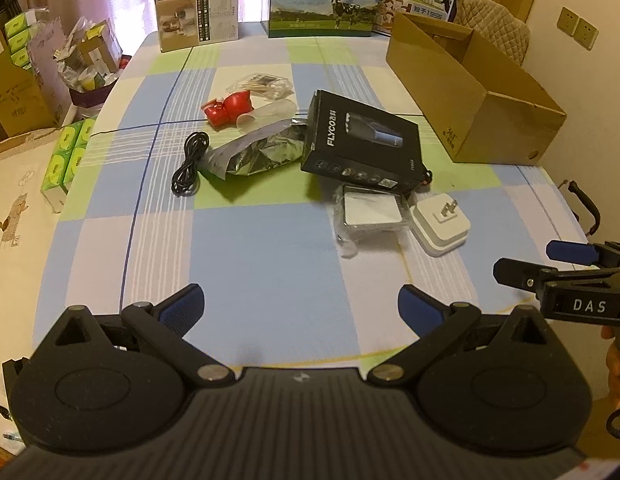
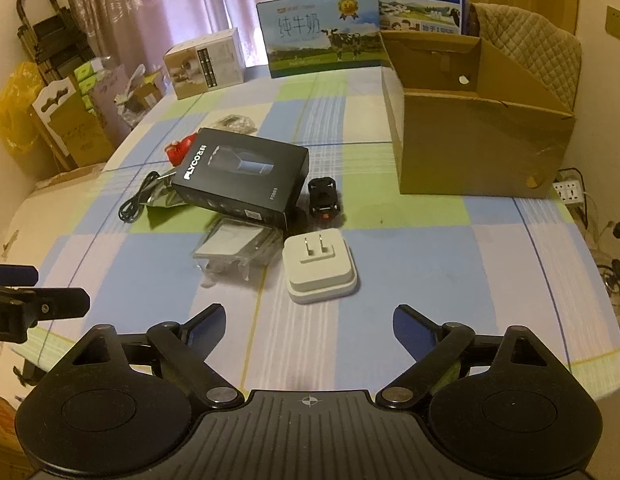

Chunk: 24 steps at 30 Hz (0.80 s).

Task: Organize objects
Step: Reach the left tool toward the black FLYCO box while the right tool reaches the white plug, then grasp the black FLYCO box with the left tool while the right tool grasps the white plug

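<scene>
On the checked tablecloth (image 2: 410, 264) nothing is packed yet, I judge. My right gripper (image 2: 308, 320) and left gripper (image 1: 300, 304) both gape wide, empty. Next I need to close on the white plug adapter (image 2: 321, 266), prongs up, lying nearest, then carry it to the open cardboard box (image 2: 470, 144).

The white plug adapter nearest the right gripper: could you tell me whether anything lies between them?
Nothing visible does. The right gripper is open, with only bare tablecloth between it and the white plug adapter. The clear-wrapped packet lies just left of the adapter, outside that path.
</scene>
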Each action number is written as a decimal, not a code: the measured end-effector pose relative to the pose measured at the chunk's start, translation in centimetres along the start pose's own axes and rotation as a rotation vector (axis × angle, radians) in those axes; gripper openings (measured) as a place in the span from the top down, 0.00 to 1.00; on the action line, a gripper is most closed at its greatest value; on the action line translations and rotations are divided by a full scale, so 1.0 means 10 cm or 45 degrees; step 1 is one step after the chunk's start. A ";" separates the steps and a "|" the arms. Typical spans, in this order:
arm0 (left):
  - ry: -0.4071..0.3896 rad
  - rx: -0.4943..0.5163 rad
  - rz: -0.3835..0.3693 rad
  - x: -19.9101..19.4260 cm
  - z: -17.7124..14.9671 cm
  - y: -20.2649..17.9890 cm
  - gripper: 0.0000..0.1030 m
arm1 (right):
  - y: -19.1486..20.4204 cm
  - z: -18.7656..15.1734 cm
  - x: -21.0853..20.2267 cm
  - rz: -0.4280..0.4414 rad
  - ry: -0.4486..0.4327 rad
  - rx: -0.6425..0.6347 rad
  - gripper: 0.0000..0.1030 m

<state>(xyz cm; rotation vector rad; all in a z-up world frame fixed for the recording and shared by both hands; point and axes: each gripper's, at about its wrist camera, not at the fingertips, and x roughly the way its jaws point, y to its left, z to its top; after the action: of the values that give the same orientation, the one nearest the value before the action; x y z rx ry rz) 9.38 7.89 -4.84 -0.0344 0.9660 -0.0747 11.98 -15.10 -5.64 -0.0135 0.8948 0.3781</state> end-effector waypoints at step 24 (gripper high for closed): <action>0.051 -0.084 0.116 0.61 0.43 -0.08 0.01 | -0.21 0.38 1.06 0.066 0.139 -0.171 0.27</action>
<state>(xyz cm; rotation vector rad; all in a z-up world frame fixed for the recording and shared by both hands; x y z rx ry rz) 16.34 6.61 -7.40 -0.0493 1.0084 0.0404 21.52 -13.09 -11.68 -0.1355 0.9775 0.4888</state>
